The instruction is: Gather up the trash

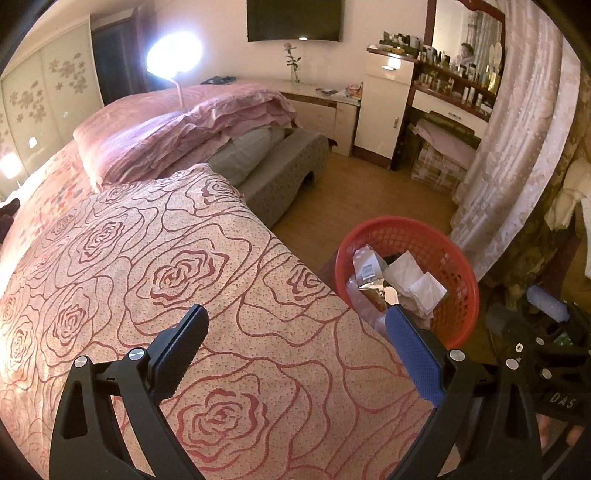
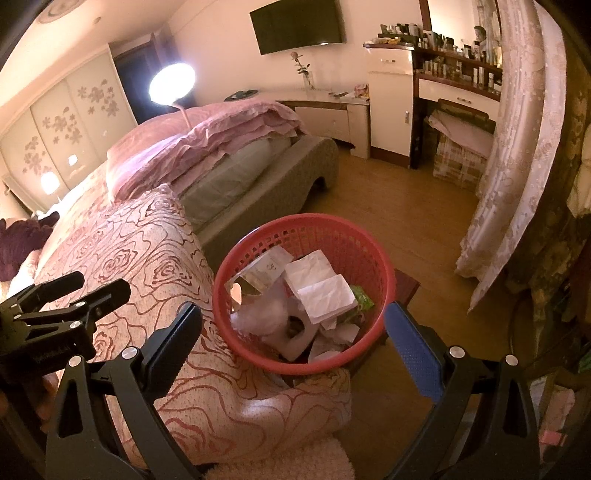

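Bedroom, rose-patterned bedspread (image 1: 155, 266) shows no litter; red basket (image 2: 347, 236) beside the bed already holds paper trash (image 2: 317, 288); my left gripper (image 1: 295, 328) and right gripper (image 2: 291, 325) both released, empty — collection looks near complete.

Cozy bedroom: bed (image 1: 155, 258) with rose-print cover, wood floor (image 1: 369, 199), dark TV (image 1: 293, 18) on the wall, bright lamp (image 1: 173, 51), lace curtain (image 1: 517, 147), cluttered dresser (image 1: 450, 85)
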Tool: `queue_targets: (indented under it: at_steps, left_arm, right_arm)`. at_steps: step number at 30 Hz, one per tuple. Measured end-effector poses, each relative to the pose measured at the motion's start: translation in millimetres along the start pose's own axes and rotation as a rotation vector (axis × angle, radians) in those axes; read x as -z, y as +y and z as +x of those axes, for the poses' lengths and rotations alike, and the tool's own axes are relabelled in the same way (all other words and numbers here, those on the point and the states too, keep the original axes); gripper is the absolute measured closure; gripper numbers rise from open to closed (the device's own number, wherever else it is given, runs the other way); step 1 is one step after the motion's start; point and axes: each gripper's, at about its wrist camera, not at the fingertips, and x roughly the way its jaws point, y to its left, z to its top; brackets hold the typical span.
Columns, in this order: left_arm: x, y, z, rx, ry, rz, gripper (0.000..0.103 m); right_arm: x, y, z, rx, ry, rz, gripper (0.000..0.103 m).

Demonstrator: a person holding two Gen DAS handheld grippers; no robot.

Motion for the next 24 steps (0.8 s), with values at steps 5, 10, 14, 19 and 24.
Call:
queue_targets:
  at_steps: [5, 10, 14, 19, 24]
  left_arm:
    - [0.0, 0.1, 0.0, 0.001, -0.003, 0.001, 0.010]
    - [1.1, -0.7, -1.6, 0.000, -0.006, 0.003, 0.010]
    - [1.1, -0.4, -1.6, 0.001, -0.007, 0.004, 0.010]
    - [1.0, -0.3, -1.7, -0.005, -0.008, 0.002, 0.010]
    - [-0.4, 0.8, -1.6, 0.000, -0.001, -0.009, 0.010]
  right_arm:
    - [1.6, 0.7, -0.7, -0.002, 0.003, -0.003, 0.007]
    - [2.0, 1.4, -0.1, 0.000, 0.005, 0.000, 0.007]
    - [2.9, 0.0, 1.7, 0.001, 0.010, 0.006, 0.007]
    - [4.8, -2.0, 3.1, 0.002, 0.014, 0.012, 0.007]
    - [4.6, -3.8, 3.5, 0.003, 0.014, 0.015, 0.007]
